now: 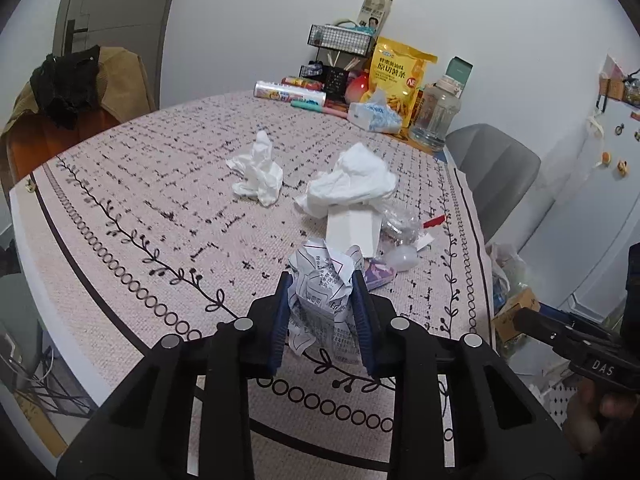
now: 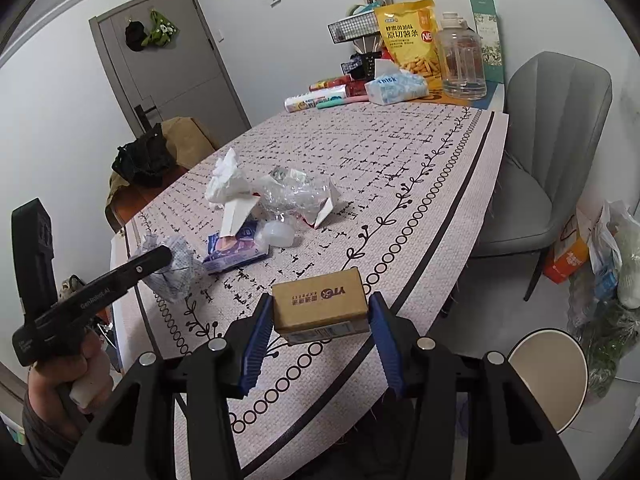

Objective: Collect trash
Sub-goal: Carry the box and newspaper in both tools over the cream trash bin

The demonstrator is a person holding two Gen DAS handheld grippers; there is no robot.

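The left gripper [image 1: 322, 280] is pinching a crumpled printed paper ball [image 1: 322, 292] between its blue pads, right at the near edge of the patterned tablecloth [image 1: 160, 200]. The right gripper [image 2: 320, 312] is clamping a small brown cardboard box [image 2: 320, 306] and is carrying it above the table's near edge. Just beyond the paper ball, more trash is lying in a heap: a white folded card [image 1: 352, 228], crinkled clear plastic wrap [image 1: 400, 220], a purple packet [image 1: 380, 272] and a big crumpled white tissue [image 1: 352, 178]. A second crumpled tissue [image 1: 258, 172] is sitting apart, further left. At the far end, a yellow snack bag [image 1: 394, 80], a tissue pack [image 1: 374, 114] and a clear water jug [image 1: 436, 114] are standing near the wall. A grey chair [image 2: 548, 152] is waiting beside the table.
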